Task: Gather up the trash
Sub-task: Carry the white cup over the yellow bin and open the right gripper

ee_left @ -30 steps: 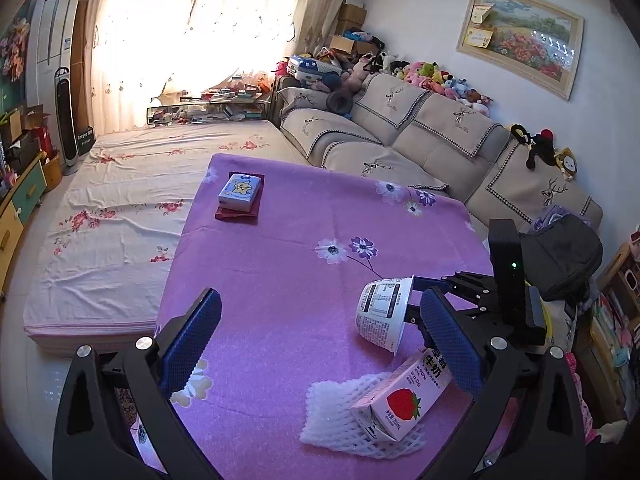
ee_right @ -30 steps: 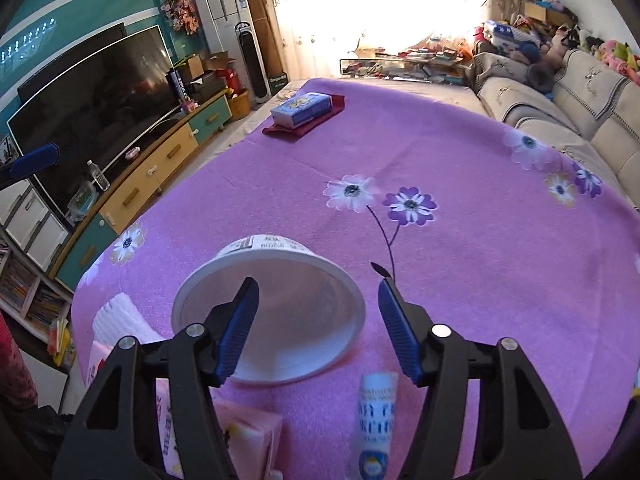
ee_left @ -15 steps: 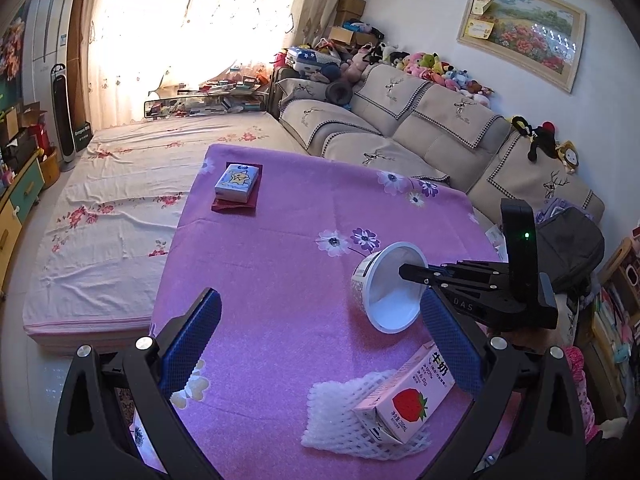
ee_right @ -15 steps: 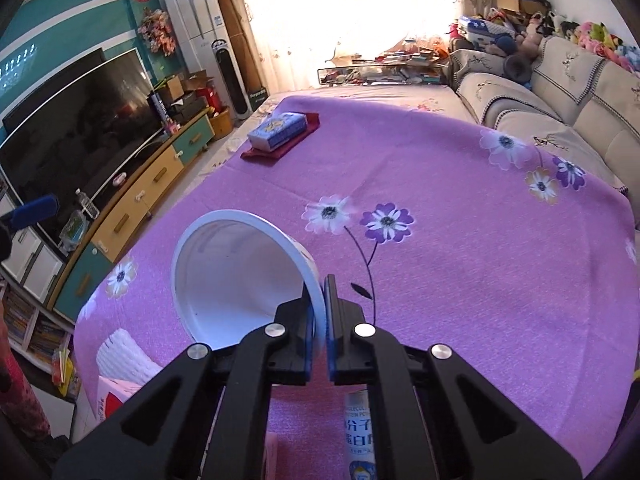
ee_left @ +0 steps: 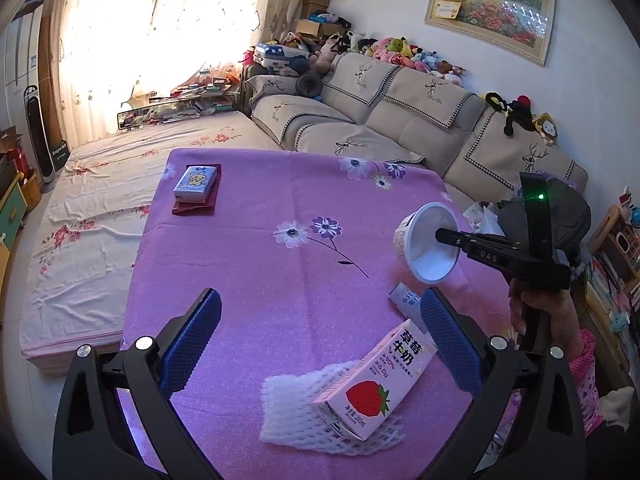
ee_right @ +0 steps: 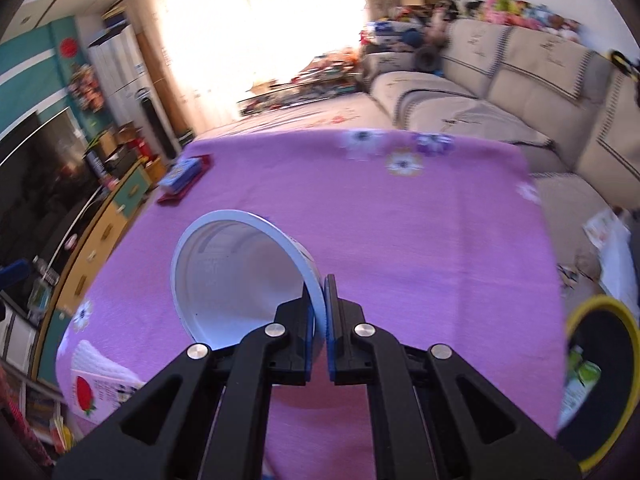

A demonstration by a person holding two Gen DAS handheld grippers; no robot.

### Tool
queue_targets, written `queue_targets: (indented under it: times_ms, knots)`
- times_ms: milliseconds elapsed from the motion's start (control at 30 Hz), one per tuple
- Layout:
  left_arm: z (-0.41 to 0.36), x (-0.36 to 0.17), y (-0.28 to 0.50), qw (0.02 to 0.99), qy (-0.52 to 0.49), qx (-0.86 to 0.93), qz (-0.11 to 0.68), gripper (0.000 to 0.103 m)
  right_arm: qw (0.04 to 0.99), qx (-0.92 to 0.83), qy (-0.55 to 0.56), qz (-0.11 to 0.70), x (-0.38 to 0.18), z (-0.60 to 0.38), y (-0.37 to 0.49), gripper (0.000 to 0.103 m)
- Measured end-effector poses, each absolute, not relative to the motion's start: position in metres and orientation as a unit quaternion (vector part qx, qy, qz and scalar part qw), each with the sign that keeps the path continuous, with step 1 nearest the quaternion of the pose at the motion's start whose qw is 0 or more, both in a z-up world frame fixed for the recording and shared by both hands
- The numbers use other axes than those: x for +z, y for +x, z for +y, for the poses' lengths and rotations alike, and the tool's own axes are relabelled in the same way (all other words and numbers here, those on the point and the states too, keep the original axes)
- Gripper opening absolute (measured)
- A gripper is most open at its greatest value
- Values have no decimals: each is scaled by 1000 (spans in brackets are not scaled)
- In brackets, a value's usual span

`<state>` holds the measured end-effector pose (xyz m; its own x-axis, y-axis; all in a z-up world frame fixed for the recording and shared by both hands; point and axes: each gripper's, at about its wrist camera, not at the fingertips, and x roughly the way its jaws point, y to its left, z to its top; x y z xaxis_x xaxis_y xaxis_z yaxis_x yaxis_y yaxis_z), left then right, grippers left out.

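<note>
Right gripper (ee_right: 323,312) pinching rim of white paper cup (ee_right: 240,276), now lifted off purple tablecloth (ee_right: 400,220) (on it a second ago); yellow-rimmed bin (ee_right: 596,308) near. Left gripper (ee_left: 320,344) spread, empty.

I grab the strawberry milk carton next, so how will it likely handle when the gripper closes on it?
The strawberry milk carton lies tilted across the white foam net, so it may rock or slide when nudged. Its flat sides should suit the pads, though thin card probably dents. It is likely light if empty; that cannot be seen.
</note>
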<state>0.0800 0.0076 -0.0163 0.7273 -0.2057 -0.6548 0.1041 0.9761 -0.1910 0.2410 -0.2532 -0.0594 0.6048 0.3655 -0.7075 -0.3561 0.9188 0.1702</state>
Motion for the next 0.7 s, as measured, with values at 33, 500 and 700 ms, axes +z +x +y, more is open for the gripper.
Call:
queue_targets:
  times_ms: [33,500,700]
  knots:
    - [5,-18,81,926,-69,-86,362,98,899,184,14,397,-60,-269,241,5]
    - [-35,-32,96,913,-41,-126,385,98,897,-106,100,417,-110,-489,216,8]
    - [-46,-32,97,912,-28,-138,386,98,882,-164,126,424,-130,-535,207,15]
